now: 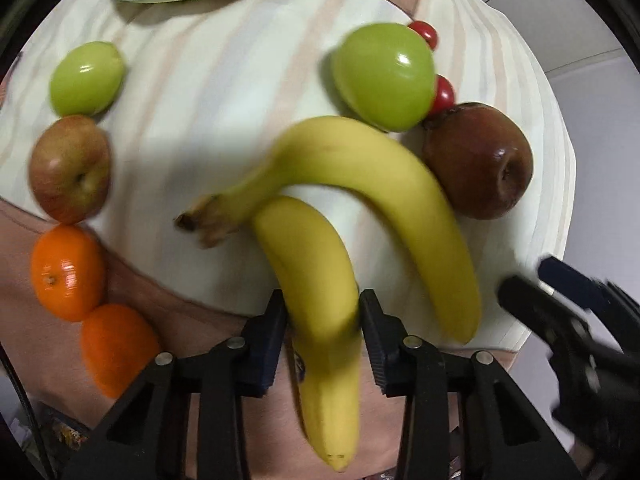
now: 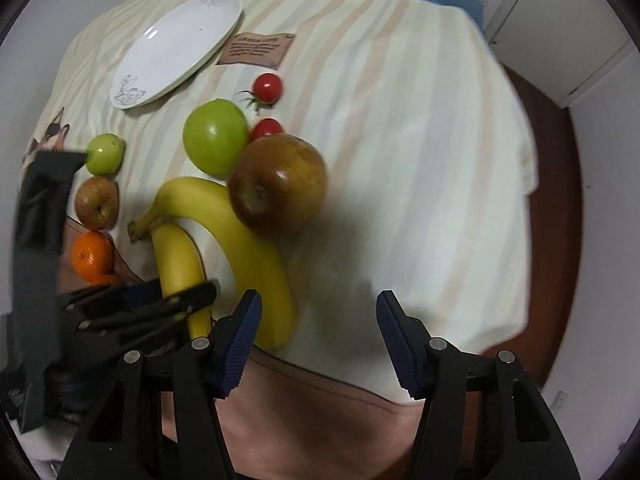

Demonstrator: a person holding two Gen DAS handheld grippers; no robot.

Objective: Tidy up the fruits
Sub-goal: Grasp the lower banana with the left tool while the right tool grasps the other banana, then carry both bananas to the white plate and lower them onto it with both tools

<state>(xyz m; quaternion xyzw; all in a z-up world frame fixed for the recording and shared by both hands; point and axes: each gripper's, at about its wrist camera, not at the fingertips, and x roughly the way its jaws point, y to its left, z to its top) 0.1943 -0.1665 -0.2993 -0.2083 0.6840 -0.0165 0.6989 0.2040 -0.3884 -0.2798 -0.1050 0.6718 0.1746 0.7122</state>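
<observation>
My left gripper (image 1: pixel 322 312) is shut on a yellow banana (image 1: pixel 316 280), also seen in the right wrist view (image 2: pixel 178 264). A second banana (image 1: pixel 384 184) curves beside it, joined at the stem (image 1: pixel 200 222). A big green apple (image 1: pixel 384 76), a dark red apple (image 1: pixel 480 160) and two cherry tomatoes (image 1: pixel 442 94) lie to the right. A small green apple (image 1: pixel 86 78), a red-yellow apple (image 1: pixel 70 168) and two oranges (image 1: pixel 66 272) line the left edge. My right gripper (image 2: pixel 318 320) is open and empty over the cloth, right of the bananas.
A white plate (image 2: pixel 176 48) lies at the far left of the striped tablecloth (image 2: pixel 400 160), with a brown label (image 2: pixel 258 48) beside it. The table edge (image 2: pixel 556 200) curves at the right. White cabinets (image 2: pixel 560 20) stand beyond.
</observation>
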